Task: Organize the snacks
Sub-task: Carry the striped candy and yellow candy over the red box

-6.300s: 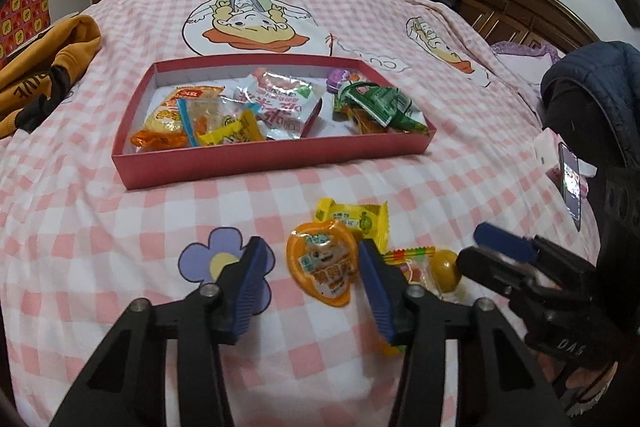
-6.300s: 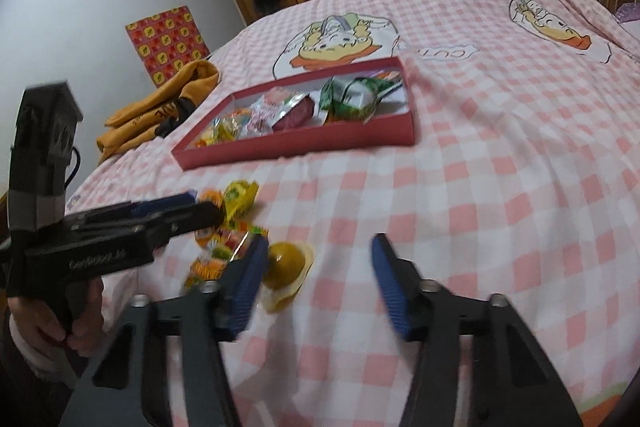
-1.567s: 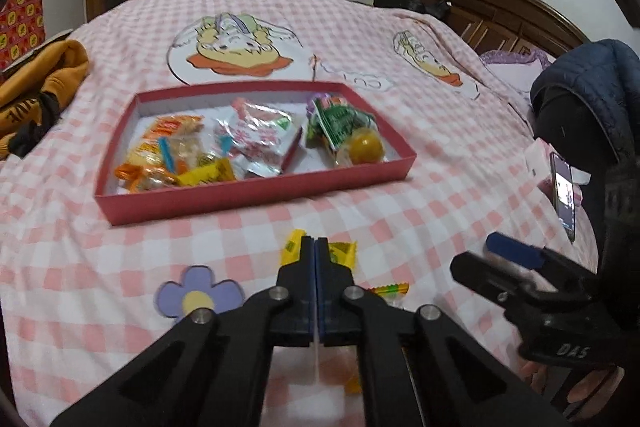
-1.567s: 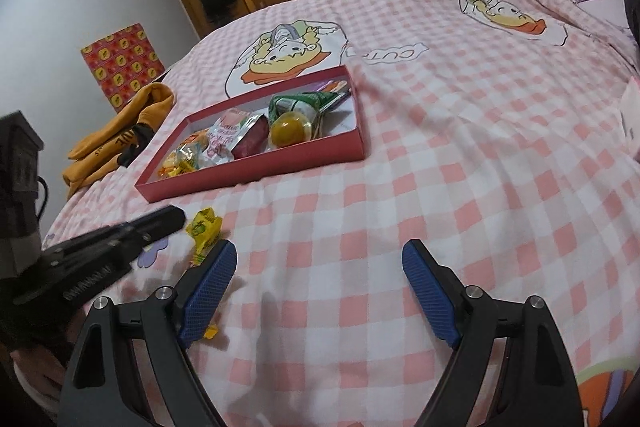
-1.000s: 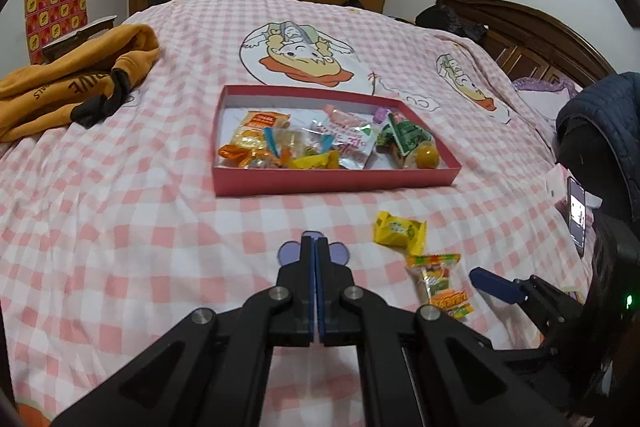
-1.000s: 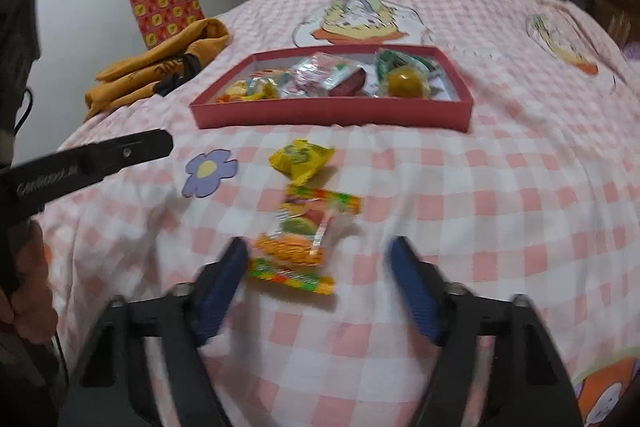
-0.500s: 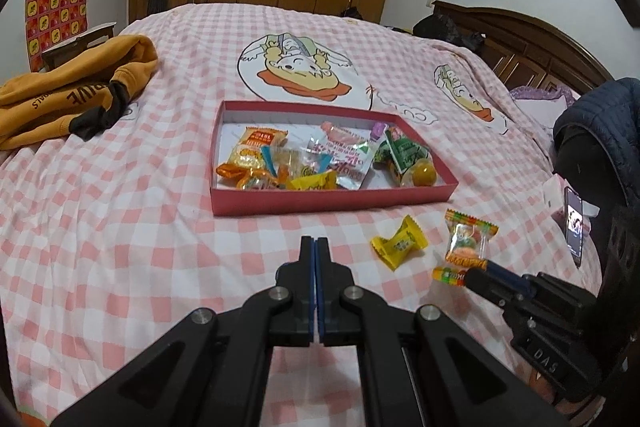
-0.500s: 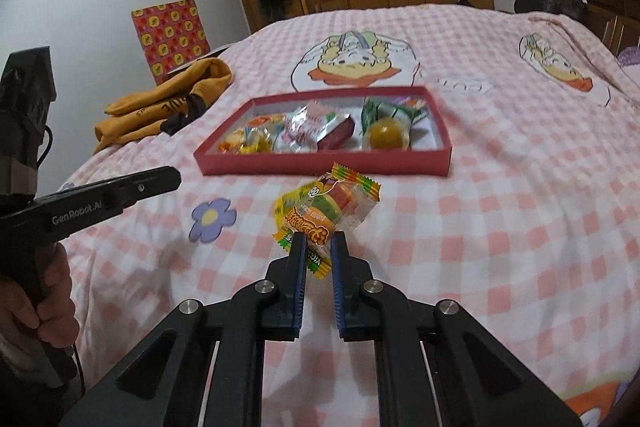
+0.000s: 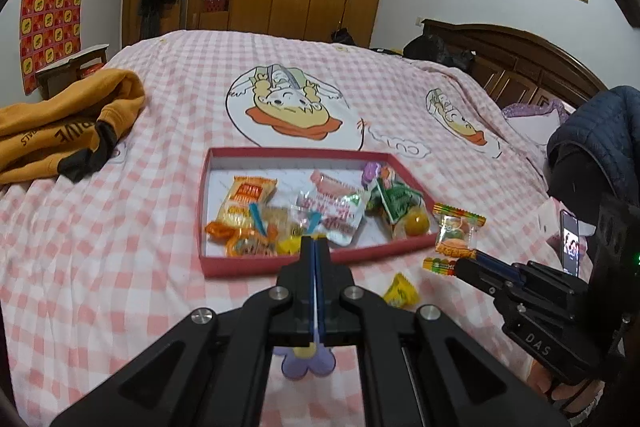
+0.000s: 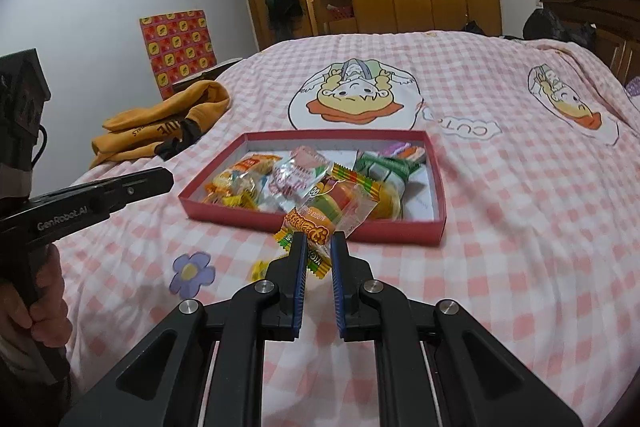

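An orange sweatshirt (image 10: 160, 131) lies far left on the checked bedspread (image 10: 520, 227). The left gripper (image 9: 315, 251), marked "GenRobot.AI", hangs pressed shut and empty. The right gripper (image 10: 319, 247) pinches a gummy burger packet (image 10: 336, 211) just before the red tray (image 10: 438, 203); a yellow candy (image 9: 401, 291) lies nearby.

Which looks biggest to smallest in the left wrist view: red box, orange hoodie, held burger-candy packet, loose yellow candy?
1. red box
2. orange hoodie, close behind and partly cut off by the frame edge, so this order is unsure
3. burger-candy packet, shut in the right gripper
4. yellow candy
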